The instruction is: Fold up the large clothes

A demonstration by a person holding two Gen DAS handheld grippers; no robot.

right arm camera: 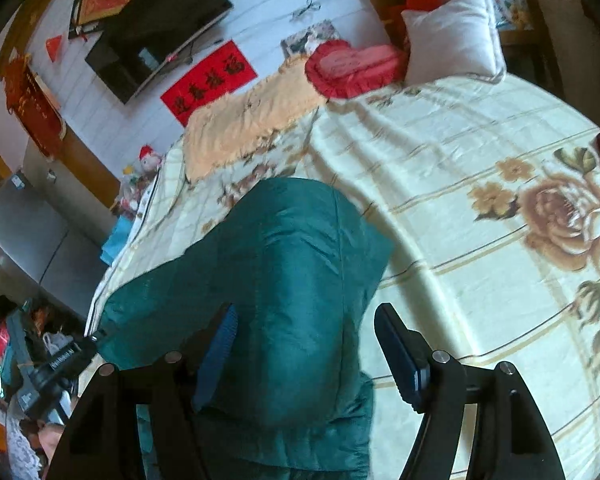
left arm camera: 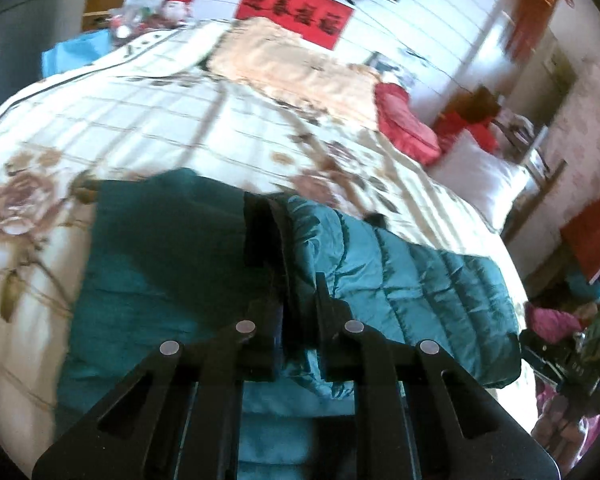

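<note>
A large teal quilted jacket (left arm camera: 400,280) lies on the floral bedspread (left arm camera: 148,120) near the bed's front edge. My left gripper (left arm camera: 300,292) is shut on a dark-lined fold of the jacket, which runs up between its fingers. In the right wrist view the same teal jacket (right arm camera: 292,260) lies in a rounded heap on the bedspread (right arm camera: 480,240). My right gripper (right arm camera: 304,344) is open just above the jacket, its blue-padded fingers (right arm camera: 400,356) either side of the cloth and holding nothing.
A peach blanket (left arm camera: 300,76), a red cushion (left arm camera: 404,124) and a white pillow (left arm camera: 480,180) lie at the bed's far end. A wall with a red banner (right arm camera: 208,84) and a TV (right arm camera: 156,32) stands beyond. Clutter (right arm camera: 20,360) lies on the floor beside the bed.
</note>
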